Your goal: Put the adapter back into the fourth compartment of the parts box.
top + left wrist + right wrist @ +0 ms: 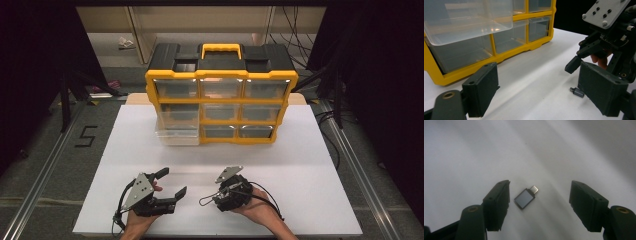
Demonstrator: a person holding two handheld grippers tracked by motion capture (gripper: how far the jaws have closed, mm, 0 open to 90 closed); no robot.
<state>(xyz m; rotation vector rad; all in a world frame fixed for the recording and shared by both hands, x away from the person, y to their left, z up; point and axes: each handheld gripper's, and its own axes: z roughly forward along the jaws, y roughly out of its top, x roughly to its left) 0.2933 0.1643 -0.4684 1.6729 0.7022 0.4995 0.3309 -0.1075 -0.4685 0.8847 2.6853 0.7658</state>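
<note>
Both pairs of black fingers are standing spread apart, gripping nothing. The right gripper (539, 205) is pointing down at a small grey metal plug adapter (525, 198) lying on the white tabletop (300, 170) between its jaws, nearer the nine o'clock one. The left gripper (169, 184) is resting at seven o'clock of the yellow-and-black drawer organiser (220, 95), whose clear plastic drawer (466, 22) is sticking out.
</note>
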